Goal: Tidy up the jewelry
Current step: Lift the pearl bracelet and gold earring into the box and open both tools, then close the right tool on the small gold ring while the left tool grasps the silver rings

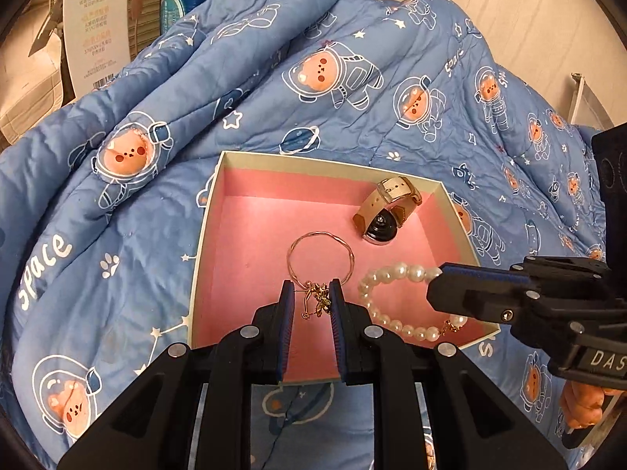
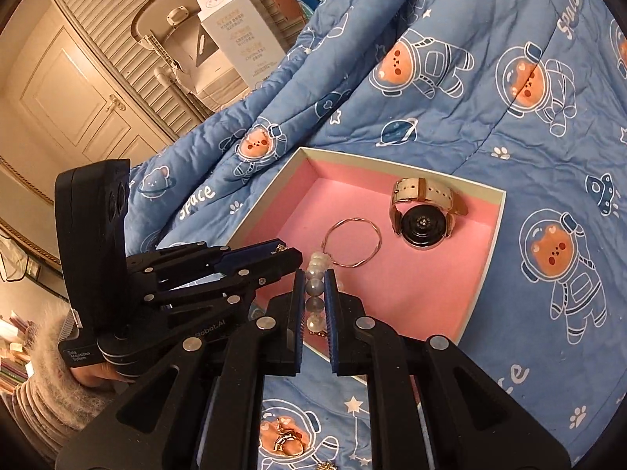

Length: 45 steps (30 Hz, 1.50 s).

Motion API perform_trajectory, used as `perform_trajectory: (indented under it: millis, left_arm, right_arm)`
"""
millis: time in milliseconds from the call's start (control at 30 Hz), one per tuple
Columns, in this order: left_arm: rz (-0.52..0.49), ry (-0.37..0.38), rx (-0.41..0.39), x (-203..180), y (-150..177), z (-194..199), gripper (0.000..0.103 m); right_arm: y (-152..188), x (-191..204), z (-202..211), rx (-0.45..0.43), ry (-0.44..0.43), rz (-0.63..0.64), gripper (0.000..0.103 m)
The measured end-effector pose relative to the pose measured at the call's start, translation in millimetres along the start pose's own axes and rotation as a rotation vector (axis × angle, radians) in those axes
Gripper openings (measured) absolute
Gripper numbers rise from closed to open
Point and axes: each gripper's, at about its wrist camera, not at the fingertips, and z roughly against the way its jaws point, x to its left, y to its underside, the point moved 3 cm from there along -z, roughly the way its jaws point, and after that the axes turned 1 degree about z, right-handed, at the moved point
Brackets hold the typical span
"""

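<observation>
An open box with a pink lining (image 1: pixel 203 235) (image 2: pixel 490 235) lies on a blue quilt. A watch with a beige strap (image 1: pixel 386 211) (image 2: pixel 423 223) lies in its far right part. My left gripper (image 1: pixel 312 293) is shut on the small charm of a thin gold bangle (image 1: pixel 350 252) (image 2: pixel 379 241), whose ring hangs out ahead over the box floor. My right gripper (image 2: pixel 314 286) is shut on a pearl bracelet (image 2: pixel 315 305), a few pearls lined up between its pads. In the left wrist view the pearl bracelet (image 1: pixel 392 272) loops from the right gripper (image 1: pixel 441 274) down onto the pink floor.
The blue astronaut-print quilt (image 1: pixel 274 78) rises in folds behind the box. Small gold pieces (image 2: pixel 288 440) lie on the quilt in front of the box. A white carton (image 2: pixel 239 35) and wardrobe doors (image 2: pixel 78 94) stand beyond. A fuzzy sleeve (image 2: pixel 47 352) shows at the lower left.
</observation>
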Motion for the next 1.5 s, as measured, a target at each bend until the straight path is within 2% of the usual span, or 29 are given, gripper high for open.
perform_trajectory:
  millis: [200,500,633,800,833,867,900,933,1000,1267,1367,1500]
  left_arm:
    - [-0.029,-0.014,0.043,-3,1,-12,0.017]
    - [-0.053,-0.034,0.069,-8,-3,-22,0.018]
    - [-0.061,-0.048,0.064,-8,-3,-24,0.018]
    - [-0.057,-0.044,0.03,-7,-3,-16,0.024]
    - [-0.049,-0.04,0.019,-7,-4,-12,0.03]
    - [-0.04,-0.04,0.004,-6,-5,-8,0.041]
    - [-0.03,-0.04,-0.015,-6,-6,-3,0.046]
    - [-0.021,-0.037,-0.036,-6,-7,2,0.052]
    - [-0.008,-0.03,-0.068,-4,-9,13,0.054]
    - [0.076,-0.066,-0.185,17,6,53,0.086]
    - [0.094,-0.07,-0.21,22,24,64,0.093]
    - [0.11,-0.071,-0.223,24,52,72,0.095]
  right_arm:
    - [-1,-10,-10,0.01,0.067,0.002,0.01]
    - [-2,-16,-21,0.014,0.173,0.075,0.01]
    - [-1,-20,-23,0.012,0.203,0.091,0.01]
    - [0,-22,-23,0.004,0.229,0.11,0.011]
    - [-1,-21,-22,0.002,0.238,0.119,0.011]
    - [-1,-21,-22,-0.002,0.245,0.127,0.015]
    - [-1,-20,-21,-0.01,0.248,0.134,0.026]
    - [-1,-19,-20,-0.02,0.249,0.137,0.041]
    - [-1,-19,-14,-0.055,0.264,0.135,0.05]
    - [3,-21,15,-0.135,0.299,0.121,0.057]
    - [11,-19,27,-0.15,0.324,0.144,0.057]
    - [33,-19,41,-0.148,0.336,0.151,0.057]
